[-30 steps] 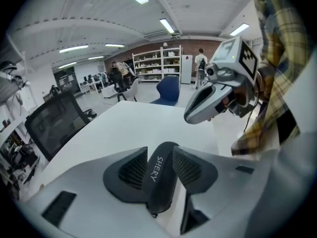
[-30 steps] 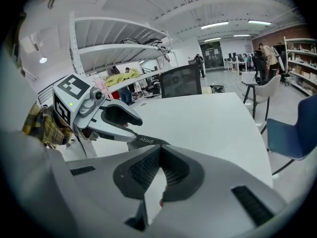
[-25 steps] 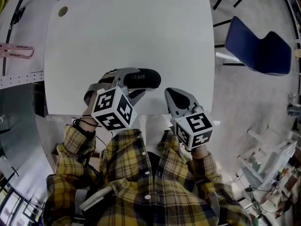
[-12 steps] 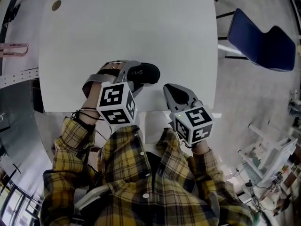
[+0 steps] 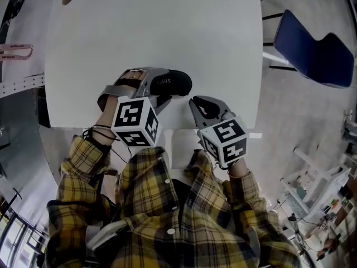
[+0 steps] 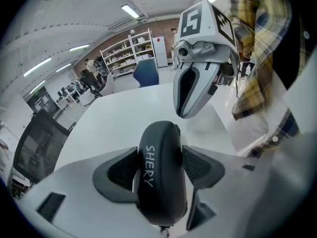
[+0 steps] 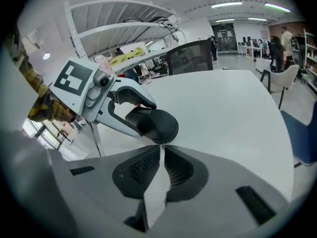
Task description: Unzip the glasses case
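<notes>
The black glasses case (image 5: 174, 82) sits near the front edge of the white bench (image 5: 167, 27), directly in front of the person. It lies lengthwise between the jaws of the left gripper (image 6: 159, 168). Those jaws stand wide and have just been opening a little, but the ribbed pads (image 6: 121, 171) lie against both long sides of the case, so it reads as clamped rather than let go. The slight widening is probably a settling of the grip. Holding the case across its width makes sense for the task: the body is steadied against a pull, and the seam and the far end stick out past the jaws where the other tool can reach them. Whether the case rests on the bench or hangs just above it cannot be told. The right gripper (image 7: 162, 151) comes in from the person's right, angled down, with its tips just beside the free end of the case. Its jaws are drawn together to a thin slit with nothing between them. A small tab (image 7: 162, 144) shows at that end of the case, right at the tips, but it is too small to tell whether it is the zip pull. The closed, pointed stance suits probing for a small pull. The next move likely calls for parting the jaws slightly and nipping the pull, and the risk is that the case twists in the left grip.
</notes>
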Demonstrator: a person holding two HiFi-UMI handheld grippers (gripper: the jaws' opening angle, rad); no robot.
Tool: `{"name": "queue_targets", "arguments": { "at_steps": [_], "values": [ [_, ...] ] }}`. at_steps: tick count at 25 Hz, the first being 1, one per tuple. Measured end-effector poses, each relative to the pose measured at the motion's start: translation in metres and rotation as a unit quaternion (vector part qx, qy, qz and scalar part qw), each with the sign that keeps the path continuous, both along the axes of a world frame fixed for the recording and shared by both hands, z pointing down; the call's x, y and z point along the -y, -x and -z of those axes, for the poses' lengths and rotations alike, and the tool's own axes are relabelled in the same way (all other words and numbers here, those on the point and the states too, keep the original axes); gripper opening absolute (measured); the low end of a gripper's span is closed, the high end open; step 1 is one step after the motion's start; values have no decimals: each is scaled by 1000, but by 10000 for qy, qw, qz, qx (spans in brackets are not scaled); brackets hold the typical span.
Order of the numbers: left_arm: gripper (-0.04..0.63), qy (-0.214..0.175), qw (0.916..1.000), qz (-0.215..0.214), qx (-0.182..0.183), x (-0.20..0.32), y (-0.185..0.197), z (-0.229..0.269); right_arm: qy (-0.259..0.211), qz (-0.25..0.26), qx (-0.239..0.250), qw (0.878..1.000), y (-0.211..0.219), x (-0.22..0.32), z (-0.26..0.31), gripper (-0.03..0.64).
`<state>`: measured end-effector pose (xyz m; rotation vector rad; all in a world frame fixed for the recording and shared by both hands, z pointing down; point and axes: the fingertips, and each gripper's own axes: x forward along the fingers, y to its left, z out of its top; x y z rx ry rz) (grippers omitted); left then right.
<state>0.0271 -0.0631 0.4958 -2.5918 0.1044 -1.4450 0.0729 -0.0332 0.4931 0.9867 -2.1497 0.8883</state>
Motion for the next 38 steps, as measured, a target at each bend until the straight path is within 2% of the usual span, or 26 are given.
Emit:
{"name": "queue_targets", "arguments": {
  "at_steps": [1, 4, 10, 14, 22, 24, 26, 33, 38],
  "values": [
    [267, -10, 10000, 1, 1, 0, 0, 0, -1, 82, -87, 9999, 2, -1, -3, 7],
    [268, -30, 10000, -4, -10, 0, 1, 0, -73, 261, -355, 9990, 8, -1, -13, 81],
    [270, -21, 10000, 13, -71, 1, 1, 0, -490, 426, -1225, 9904, 9, 5, -30, 87],
    [270, -76, 9999, 17, -75, 0, 0, 1, -682, 370, -1466, 9861, 11, 8, -29, 87],
    [270, -76, 9999, 22, -81, -1, 0, 0, -831, 218, -1567, 9839, 15, 12, -29, 74],
    [270, -80, 9999, 23, -79, -1, 0, 0, -911, 171, -1642, 9821, 13, 11, -29, 29],
    [272, -94, 9999, 26, -70, -1, 1, 0, -988, 157, -1706, 9803, 11, 11, -30, 16],
    [276, -150, 9998, 32, -97, -3, 0, -1, -1092, 278, -1416, 9835, 6, 6, -25, 0],
    [279, -382, 9992, -11, -104, -1, -1, -5, -1058, 444, -1278, 9851, 6, 8, -26, -2]
  ]
}}
